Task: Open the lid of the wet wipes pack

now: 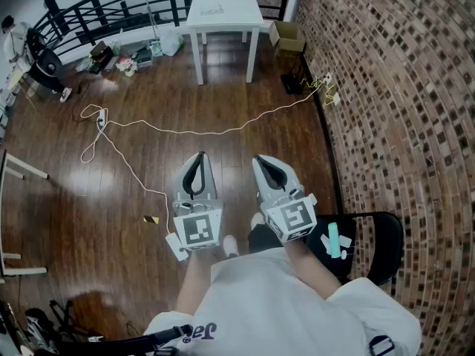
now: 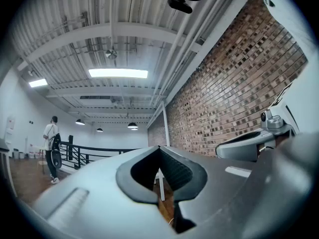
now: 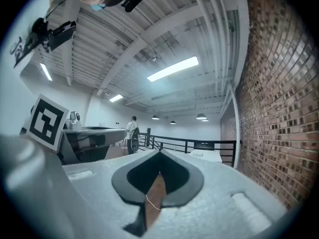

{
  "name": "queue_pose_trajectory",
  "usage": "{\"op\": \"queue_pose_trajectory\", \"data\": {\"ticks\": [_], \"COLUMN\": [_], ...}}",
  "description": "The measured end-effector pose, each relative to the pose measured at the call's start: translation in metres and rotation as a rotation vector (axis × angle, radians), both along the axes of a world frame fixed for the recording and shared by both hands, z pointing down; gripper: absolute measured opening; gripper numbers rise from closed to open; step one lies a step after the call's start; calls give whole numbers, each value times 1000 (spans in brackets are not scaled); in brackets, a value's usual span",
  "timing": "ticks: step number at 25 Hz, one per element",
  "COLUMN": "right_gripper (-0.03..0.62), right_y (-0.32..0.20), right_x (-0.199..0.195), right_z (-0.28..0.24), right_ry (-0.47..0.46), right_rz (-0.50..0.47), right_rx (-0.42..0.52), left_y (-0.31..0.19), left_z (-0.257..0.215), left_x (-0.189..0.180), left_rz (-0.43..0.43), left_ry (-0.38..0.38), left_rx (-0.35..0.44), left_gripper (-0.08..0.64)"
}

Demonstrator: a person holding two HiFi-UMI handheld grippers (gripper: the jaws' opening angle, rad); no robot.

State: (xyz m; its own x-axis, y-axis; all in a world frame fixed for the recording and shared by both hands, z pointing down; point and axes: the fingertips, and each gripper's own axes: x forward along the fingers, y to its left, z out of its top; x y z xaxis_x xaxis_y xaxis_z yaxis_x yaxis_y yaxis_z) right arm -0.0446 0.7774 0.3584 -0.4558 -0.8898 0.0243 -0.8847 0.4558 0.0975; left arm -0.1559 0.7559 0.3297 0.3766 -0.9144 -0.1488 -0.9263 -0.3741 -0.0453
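So both grippers are just held out level in front of the person over the wooden floor point(image 1: 67, 191), side by side and not touching anything. The left gripper point(image 1: 200, 156) has its fingers closed tip to tip with nothing between them. Its own view shows the tips meeting point(image 2: 159, 148), with only floor and a white table leg showing through the gap behind them. Same deal with the right gripper point(image 1: 257, 159): fingers pressed together at the tips point(image 3: 159, 154) and empty, just a strip of floor and a bit of white cable visible through the slot. What looks like the wet wipes pack point(image 1: 212, 10) lies flat on the white worktop point(image 1: 249, 21) way over at the far end of the room, well apart from both grippers. It's too small from here to say anything about the lid. A long white cable point(image 1: 185, 131) snakes across the floor between the person and the worktop. The brick wall point(image 1: 401, 87) runs down the right side, with a cardboard box point(image 1: 286, 34) at its foot just beside the worktop. A black chair point(image 1: 380, 248) stands right next to the person's right arm with a small teal thing point(image 1: 334, 240) on the seat, can't tell what it is. There's another person point(image 3: 132, 132) standing off by the black railing point(image 1: 111, 2).
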Motion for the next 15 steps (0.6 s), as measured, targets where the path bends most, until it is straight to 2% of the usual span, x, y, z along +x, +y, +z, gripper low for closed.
{"op": "queue_pose_trajectory", "data": {"ticks": [5, 8, 10, 12, 15], "right_gripper": [-14, -14, -14, -14, -14], "right_y": [-89, -152, -200, -244, -297], "right_x": [10, 15, 20, 24, 32], "right_z": [7, 2, -6, -26, -58], "right_ry": [-16, -28, -63, -81, -42], "right_rz": [-25, -62, -80, -119, -176], "right_rx": [12, 30, 26, 71, 162], "left_y": [-83, -145, -190, -236, -294], "left_z": [11, 10, -7, -30, -41], "left_x": [16, 19, 25, 35, 56], "left_rz": [-7, -69, -94, -116, -119], "left_ry": [-5, -47, -60, -64, -63], "left_rx": [-4, 37, 49, 45, 71], "left_gripper": [15, 15, 15, 15, 15]}}
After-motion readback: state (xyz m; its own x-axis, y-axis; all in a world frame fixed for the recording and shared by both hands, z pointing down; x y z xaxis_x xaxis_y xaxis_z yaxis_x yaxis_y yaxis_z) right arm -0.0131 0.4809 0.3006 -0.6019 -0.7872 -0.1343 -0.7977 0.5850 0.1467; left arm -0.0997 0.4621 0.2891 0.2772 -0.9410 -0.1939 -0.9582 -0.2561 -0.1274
